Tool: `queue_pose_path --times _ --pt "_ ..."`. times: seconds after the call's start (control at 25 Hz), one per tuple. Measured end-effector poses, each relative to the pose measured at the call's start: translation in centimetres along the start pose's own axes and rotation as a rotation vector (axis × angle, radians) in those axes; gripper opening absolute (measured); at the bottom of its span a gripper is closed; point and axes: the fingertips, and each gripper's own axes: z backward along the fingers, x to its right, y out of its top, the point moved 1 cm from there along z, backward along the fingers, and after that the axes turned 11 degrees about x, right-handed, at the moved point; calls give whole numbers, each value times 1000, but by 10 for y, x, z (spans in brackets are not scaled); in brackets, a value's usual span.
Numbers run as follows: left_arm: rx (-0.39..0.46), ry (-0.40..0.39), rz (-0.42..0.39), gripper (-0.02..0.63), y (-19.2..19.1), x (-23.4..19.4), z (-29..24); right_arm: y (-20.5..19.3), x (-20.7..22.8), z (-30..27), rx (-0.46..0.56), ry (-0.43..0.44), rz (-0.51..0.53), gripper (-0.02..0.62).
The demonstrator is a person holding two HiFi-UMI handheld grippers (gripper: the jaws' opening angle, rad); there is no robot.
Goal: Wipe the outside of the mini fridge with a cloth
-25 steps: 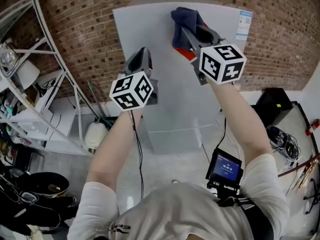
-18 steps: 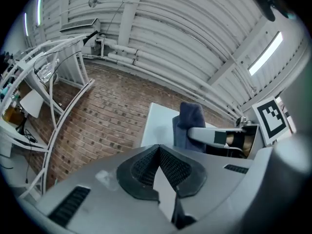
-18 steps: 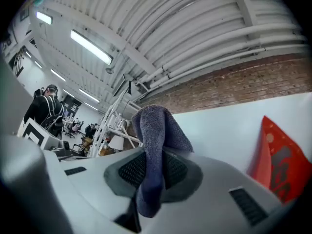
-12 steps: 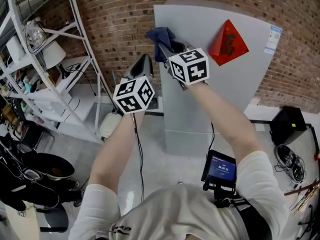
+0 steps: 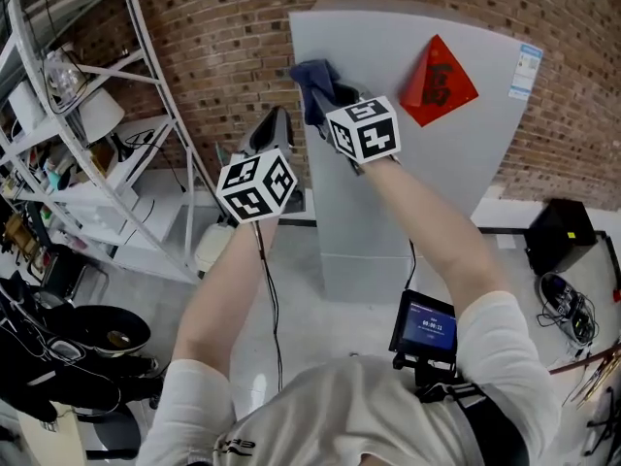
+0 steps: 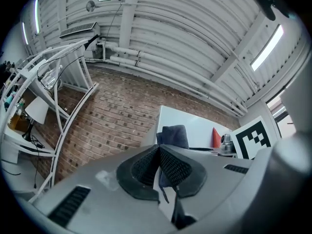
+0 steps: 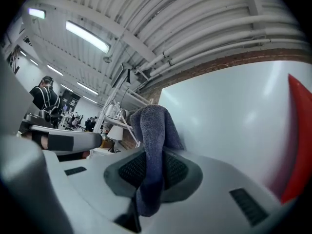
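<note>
In the head view, our right claw (image 5: pixel 323 97) holds a dark blue cloth (image 5: pixel 310 74) at the upper left edge of the grey mini fridge (image 5: pixel 388 173), at nine o'clock from the red diamond sticker (image 5: pixel 439 69). Our left claw (image 5: pixel 278 122) hangs at seven o'clock of the cloth, off the fridge, before the brick wall (image 5: pixel 213 47).

In the left gripper view, our left claw (image 6: pixel 158 150) has its jaws together, pad to pad; the cloth (image 6: pixel 174 134) shows beyond at twelve o'clock.

In the right gripper view, our right claw (image 7: pixel 152 165) is clamped on the cloth (image 7: pixel 152 130), which bunches above the pads beside the fridge face (image 7: pixel 234 111).
</note>
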Motion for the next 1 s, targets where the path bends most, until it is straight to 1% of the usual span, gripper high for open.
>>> queue_pose_path --times 0.32,0.52,0.68,0.8,1.0 --pt "-40 -69 43 3 -26 37 -9 -6 38 45 -24 -86 19 63" --pt "-70 -123 82 3 -45 69 -12 -13 62 78 -52 -143 32 63" --pt "-84 -157 97 3 -58 95 -16 -18 82 105 -63 -179 33 63" --pt "-95 -175 102 3 -69 116 -22 -16 100 126 -51 -194 41 63" --pt "-93 -212 106 3 -80 156 -36 -13 129 156 -35 -197 54 63"
